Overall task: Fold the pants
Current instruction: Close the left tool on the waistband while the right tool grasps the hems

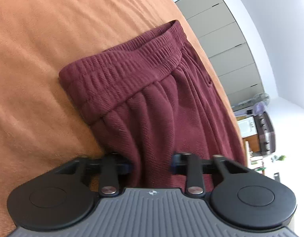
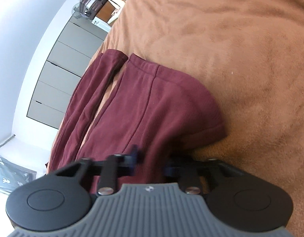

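Pants [image 1: 152, 90] flat on orange bed blanket [image 1: 43, 59], waistband ahead of left claw [image 1: 152, 165], leg hems ahead of right claw [image 2: 150, 164]. Both claws parted wide astride fabric, gripping nothing yet. Likely trouble: pinching only top layer, leaving fold crooked.

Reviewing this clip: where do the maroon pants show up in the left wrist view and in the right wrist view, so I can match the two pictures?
Left wrist view: the maroon pants fill the centre, ribbed waistband uppermost, fabric running down between the left gripper fingers.
Right wrist view: the pants sit centre-left, two leg hems at the top, fabric between the right gripper fingers.
Shared landmark: the grey drawer unit beyond the orange blanket.
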{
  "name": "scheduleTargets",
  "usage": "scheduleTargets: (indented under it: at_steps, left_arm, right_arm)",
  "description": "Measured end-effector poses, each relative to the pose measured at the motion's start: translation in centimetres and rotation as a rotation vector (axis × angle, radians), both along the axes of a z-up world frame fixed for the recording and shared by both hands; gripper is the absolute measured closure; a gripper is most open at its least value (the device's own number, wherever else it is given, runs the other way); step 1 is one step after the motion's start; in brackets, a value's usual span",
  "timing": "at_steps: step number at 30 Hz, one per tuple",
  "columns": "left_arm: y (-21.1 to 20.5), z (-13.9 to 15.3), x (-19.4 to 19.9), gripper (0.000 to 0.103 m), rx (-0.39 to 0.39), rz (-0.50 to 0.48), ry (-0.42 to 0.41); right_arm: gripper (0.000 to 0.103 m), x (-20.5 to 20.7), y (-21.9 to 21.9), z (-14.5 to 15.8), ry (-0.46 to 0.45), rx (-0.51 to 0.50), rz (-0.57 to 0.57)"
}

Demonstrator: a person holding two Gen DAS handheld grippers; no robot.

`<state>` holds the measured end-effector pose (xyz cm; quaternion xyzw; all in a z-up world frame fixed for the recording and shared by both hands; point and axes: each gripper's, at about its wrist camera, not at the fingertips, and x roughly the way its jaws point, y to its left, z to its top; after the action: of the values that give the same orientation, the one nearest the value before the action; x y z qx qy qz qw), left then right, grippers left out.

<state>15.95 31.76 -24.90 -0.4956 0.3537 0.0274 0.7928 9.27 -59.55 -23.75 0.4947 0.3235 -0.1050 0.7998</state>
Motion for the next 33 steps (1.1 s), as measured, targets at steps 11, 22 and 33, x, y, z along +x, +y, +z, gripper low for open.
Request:
scheduleTargets:
  at_steps: [11, 22, 33]
  left_arm:
    - [-1.6, 3.5, 0.0, 0.091, 0.065, 0.098, 0.069]
    - [-3.7, 11.6, 5.6, 0.092, 0.123, 0.097, 0.085]
    - [-4.2, 12.8, 17.9, 0.092, 0.196, 0.115, 0.183]
  right_arm:
    - [0.101, 1.2, 1.5, 4.2, 0.035, -0.148, -0.006]
    - [0.101, 13.0, 1.9, 13.6, 0.076, -0.211, 0.066]
    - [0.101, 27.3, 1.0, 16.4, 0.123, -0.265, 0.056]
